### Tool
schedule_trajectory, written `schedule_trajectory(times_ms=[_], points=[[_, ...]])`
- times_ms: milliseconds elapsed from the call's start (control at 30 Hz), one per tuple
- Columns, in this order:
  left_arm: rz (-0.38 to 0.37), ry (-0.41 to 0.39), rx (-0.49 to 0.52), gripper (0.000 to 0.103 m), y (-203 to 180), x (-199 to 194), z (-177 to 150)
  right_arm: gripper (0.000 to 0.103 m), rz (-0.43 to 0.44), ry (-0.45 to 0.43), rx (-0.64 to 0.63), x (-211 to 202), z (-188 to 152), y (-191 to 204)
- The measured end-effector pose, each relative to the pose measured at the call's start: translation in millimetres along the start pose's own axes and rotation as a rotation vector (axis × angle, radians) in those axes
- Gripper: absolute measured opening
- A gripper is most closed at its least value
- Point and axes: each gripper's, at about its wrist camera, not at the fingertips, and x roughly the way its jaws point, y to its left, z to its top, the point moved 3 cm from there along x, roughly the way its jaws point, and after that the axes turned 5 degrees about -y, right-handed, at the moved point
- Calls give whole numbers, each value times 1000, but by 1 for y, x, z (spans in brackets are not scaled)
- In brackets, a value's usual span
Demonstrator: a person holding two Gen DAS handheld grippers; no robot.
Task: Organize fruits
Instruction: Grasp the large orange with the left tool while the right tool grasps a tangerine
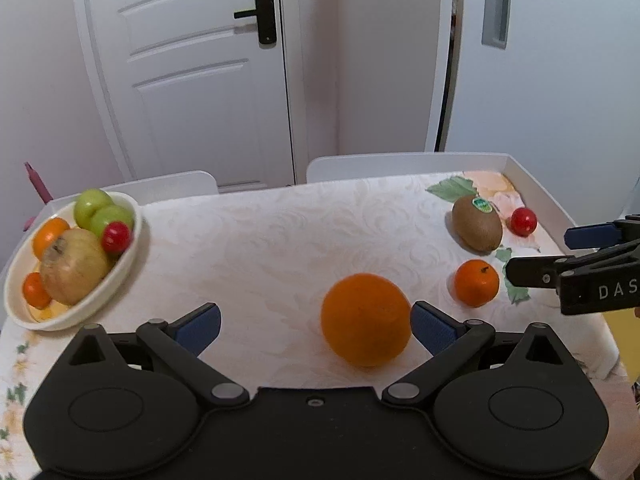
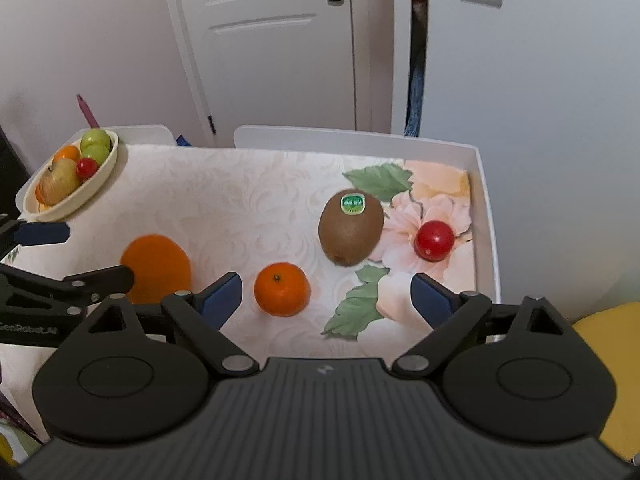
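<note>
Both tools, left (image 1: 316, 326) and right (image 2: 326, 296), spread; orange (image 1: 366, 320) beside left's pad.

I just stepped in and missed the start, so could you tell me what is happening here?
A person with two handheld grippers is gathering fruit into the bowl, which already holds several pieces. The open left gripper brackets the large orange; the open right gripper hovers by the mandarin. The kiwi and cherry tomato lie loose on the tablecloth.

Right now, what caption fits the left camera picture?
Open left gripper beside a big orange, bowl of fruit nearby.
</note>
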Motion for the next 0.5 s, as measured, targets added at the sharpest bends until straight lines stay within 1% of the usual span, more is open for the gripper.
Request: schedule_trajectory(times_ms=[33, 67, 200, 267, 333, 467, 500], points=[[0, 3, 4, 99, -2, 4, -2, 100, 9, 4, -3, 4, -2, 0], [-3, 6, 8, 95, -5, 9, -4, 97, 18, 7, -5, 8, -3, 0], [-32, -4, 8, 95, -14, 19, -7, 89, 53, 14, -14, 18, -9, 2], [-33, -15, 26, 92, -21, 22, -5, 82, 64, 20, -22, 22, -11, 3], [-39, -19, 40, 86, -27, 24, -4, 79, 66, 28, -25, 25, -13, 2], [-39, -4, 51, 74, -32, 28, -8, 79, 86, 26, -25, 26, -13, 0], [-38, 2, 51, 72, -32, 29, -9, 79, 89, 26, -33, 26, -13, 1]])
